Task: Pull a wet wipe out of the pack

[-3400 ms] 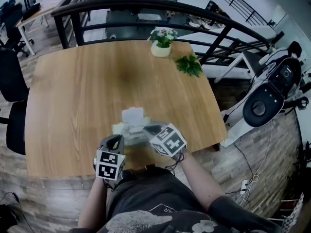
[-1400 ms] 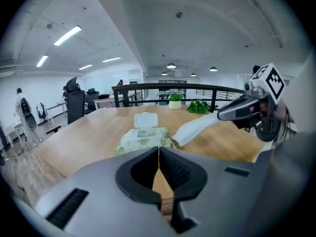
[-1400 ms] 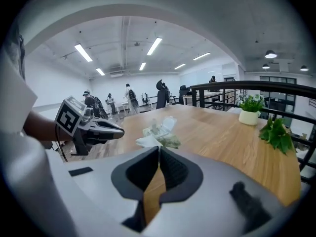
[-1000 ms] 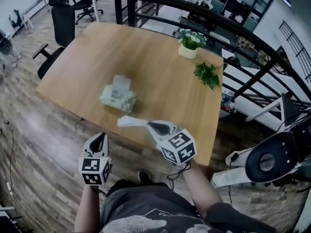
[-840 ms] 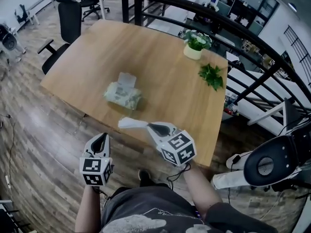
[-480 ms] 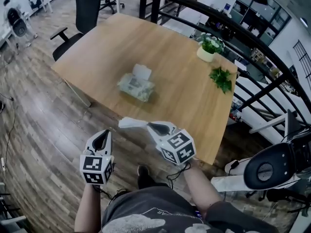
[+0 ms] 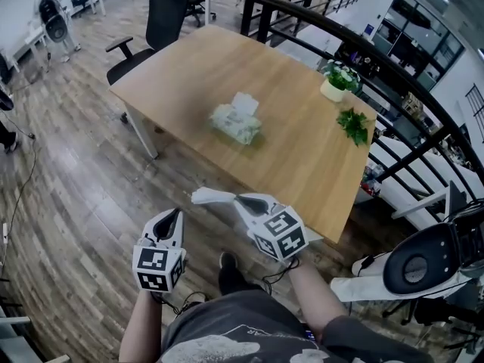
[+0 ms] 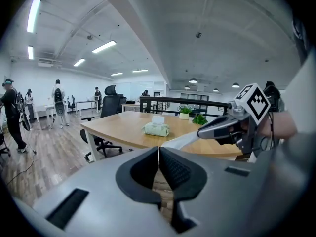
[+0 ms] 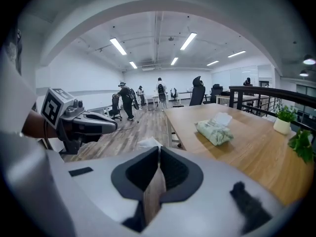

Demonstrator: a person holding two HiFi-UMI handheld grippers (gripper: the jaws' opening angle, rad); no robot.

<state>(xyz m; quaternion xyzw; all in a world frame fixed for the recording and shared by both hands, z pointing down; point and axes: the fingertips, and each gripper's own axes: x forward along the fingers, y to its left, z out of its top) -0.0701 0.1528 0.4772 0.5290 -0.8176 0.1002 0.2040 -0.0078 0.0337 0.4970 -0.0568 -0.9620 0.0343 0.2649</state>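
**A:** Where is the wet wipe at this moment?

**B:** The wet wipe [image 7: 210,197] is outside the pack. The right hand-held gripper [image 7: 240,201] pinches one end of it, with the jaws pressed together on the sheet. The rest of the sheet sticks out past the tips, over the wooden floor [image 7: 83,172].

**A:** And the pack itself?

**B:** The pack [image 7: 237,123] lies near the middle of the table [image 7: 302,157], well apart from both grippers. A white piece stands up on top of it. I cannot tell if this is the flap or another wipe.

**A:** What does the left one hold?

**B:** Nothing. The left hand-held gripper [image 7: 172,219] has its jaws closed fully on each other, with nothing between them. It is beside the right one, near the wipe but not touching it. Both are held off the table, in front of the person.

**A:** Is there something else on the table?

**B:** Yes, a potted plant [image 7: 338,80] with pale flowers stands near the far edge, and a green sprig [image 7: 353,123] lies near it. A black office chair [image 7: 162,17] stands at another side of the table, and a black railing [image 7: 393,74] runs behind the table.
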